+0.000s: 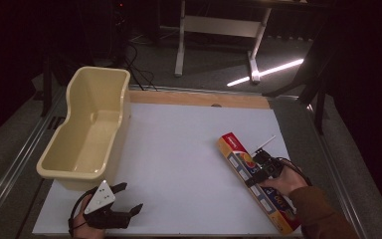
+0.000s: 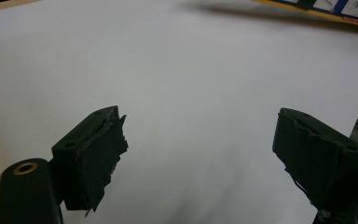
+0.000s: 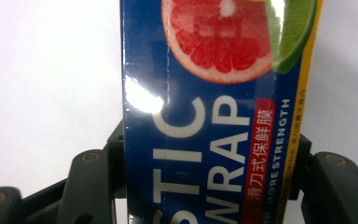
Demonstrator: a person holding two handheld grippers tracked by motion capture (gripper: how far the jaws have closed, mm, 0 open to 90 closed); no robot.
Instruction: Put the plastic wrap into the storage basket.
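A long blue and yellow plastic wrap box (image 1: 236, 152) lies slantwise on the white board (image 1: 179, 144) at the right. My right gripper (image 1: 261, 172) sits across its middle, shut on it. In the right gripper view the box (image 3: 214, 116), printed with a grapefruit slice and a lime, fills the gap between the black fingers (image 3: 114, 154), which press on both long sides. At the board's front left corner my left gripper (image 1: 129, 196) is open with nothing between its jaws. The left gripper (image 2: 200, 130) looks out over bare white board, and the box's edge (image 2: 335, 7) shows far off.
A cream plastic tub (image 1: 102, 69), with nothing in it, stands along the board's left side. A wooden strip (image 1: 199, 98) borders the board at the back. Beyond it lie a dark floor and a white table frame (image 1: 219, 25).
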